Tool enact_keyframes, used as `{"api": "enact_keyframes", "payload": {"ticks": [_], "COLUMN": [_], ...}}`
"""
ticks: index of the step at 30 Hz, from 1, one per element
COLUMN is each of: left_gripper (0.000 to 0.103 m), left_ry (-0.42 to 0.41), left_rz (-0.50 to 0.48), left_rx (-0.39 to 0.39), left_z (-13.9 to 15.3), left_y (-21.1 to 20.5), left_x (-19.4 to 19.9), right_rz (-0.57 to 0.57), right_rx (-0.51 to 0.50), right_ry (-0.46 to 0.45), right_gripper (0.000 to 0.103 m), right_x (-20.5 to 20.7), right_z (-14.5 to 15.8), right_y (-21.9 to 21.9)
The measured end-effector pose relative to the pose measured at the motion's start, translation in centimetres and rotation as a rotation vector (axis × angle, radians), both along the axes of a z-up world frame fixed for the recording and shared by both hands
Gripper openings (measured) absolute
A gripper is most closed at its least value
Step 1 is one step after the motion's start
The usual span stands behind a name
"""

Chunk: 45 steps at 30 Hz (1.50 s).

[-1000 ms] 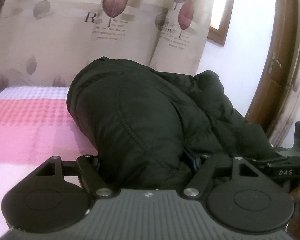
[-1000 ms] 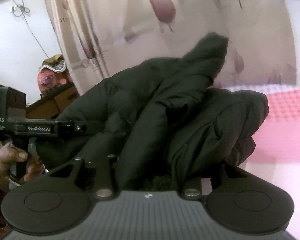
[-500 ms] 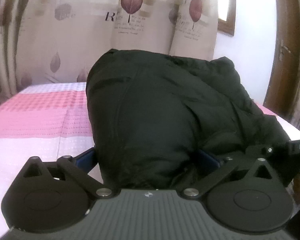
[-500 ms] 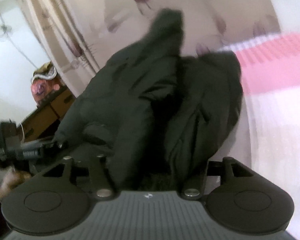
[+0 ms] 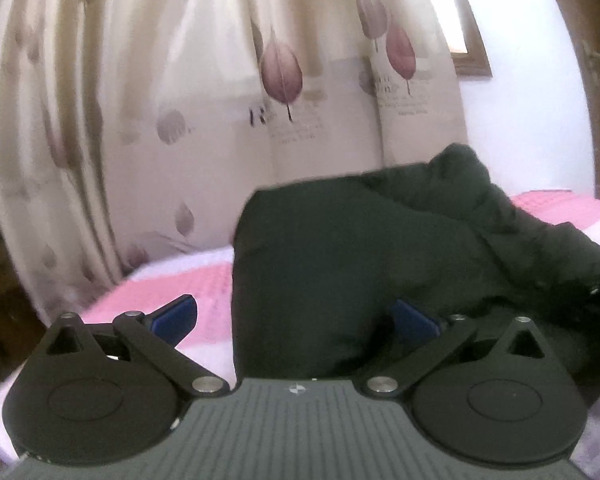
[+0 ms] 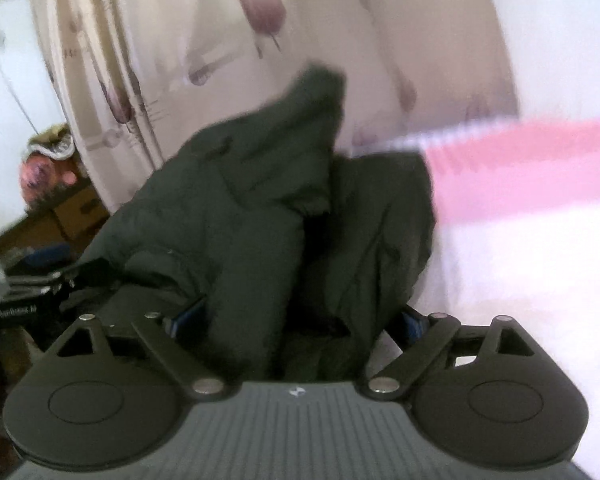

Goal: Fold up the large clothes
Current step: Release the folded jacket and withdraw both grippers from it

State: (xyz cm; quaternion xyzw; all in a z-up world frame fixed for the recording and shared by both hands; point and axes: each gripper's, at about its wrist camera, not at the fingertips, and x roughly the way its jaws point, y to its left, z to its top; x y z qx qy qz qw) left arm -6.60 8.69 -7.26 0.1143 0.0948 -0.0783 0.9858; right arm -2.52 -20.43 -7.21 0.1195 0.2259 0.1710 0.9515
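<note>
Dark jacket (image 5: 340, 272) heaped on pink bedspread (image 5: 204, 288)

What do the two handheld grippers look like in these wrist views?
Both look alike. The left gripper and the right gripper each have a grey ribbed body with a small white emblem, two round black discs, black link bars with silver pivot pins, and blue finger pads. No sleeves or cables show.

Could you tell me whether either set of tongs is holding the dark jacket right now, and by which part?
Neither is. Both the left tongs and right tongs have just been opening; the jacket lies loose between their blue pads.
</note>
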Motion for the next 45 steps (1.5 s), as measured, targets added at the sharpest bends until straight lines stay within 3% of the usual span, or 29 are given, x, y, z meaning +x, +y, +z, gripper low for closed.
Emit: {"api": "enact_keyframes", "payload": {"ticks": [2, 4, 8, 12, 18, 21, 31, 45], "left_gripper": [0.103, 0.103, 0.103, 0.103, 0.103, 0.103, 0.103, 0.103], "left_ry": [-0.019, -0.036, -0.074, -0.070, -0.040, -0.029, 0.024, 0.061], "left_rz": [0.004, 0.031, 0.053, 0.013, 0.031, 0.016, -0.015, -0.006], "left_rx": [-0.005, -0.018, -0.004, -0.064, -0.124, -0.139, -0.178, -0.174], "left_z": [0.6, 1.4, 2.6, 4.1, 5.8, 6.2, 5.8, 4.9], "left_y": [-0.6, -1.2, -2.6, -2.8, -2.5, -2.3, -1.9, -1.5], "left_x": [-0.8, -1.7, -3.7, -5.3, -6.3, -6.8, -6.5, -5.7], "right_rz": [-0.030, -0.056, -0.055, -0.081, -0.211, -0.221, -0.169, -0.138], "right_rx": [-0.020, -0.037, -0.067, -0.100, -0.122, -0.111, -0.133, -0.138], "right_ry": [-0.052, -0.100, -0.176, -0.211, -0.197, -0.187, -0.159, -0.114], "right_gripper": [0.094, 0.103, 0.103, 0.103, 0.103, 0.103, 0.103, 0.103], "right_x": [-1.7, -3.4, -6.1, -7.6, -8.5, -8.8, -8.5, -8.4], "right_z": [1.2, 2.4, 4.1, 5.4, 6.4, 6.4, 6.1, 5.5], "right_y": [0.2, 0.5, 1.3, 2.3, 3.4, 3.3, 3.6, 4.2]}}
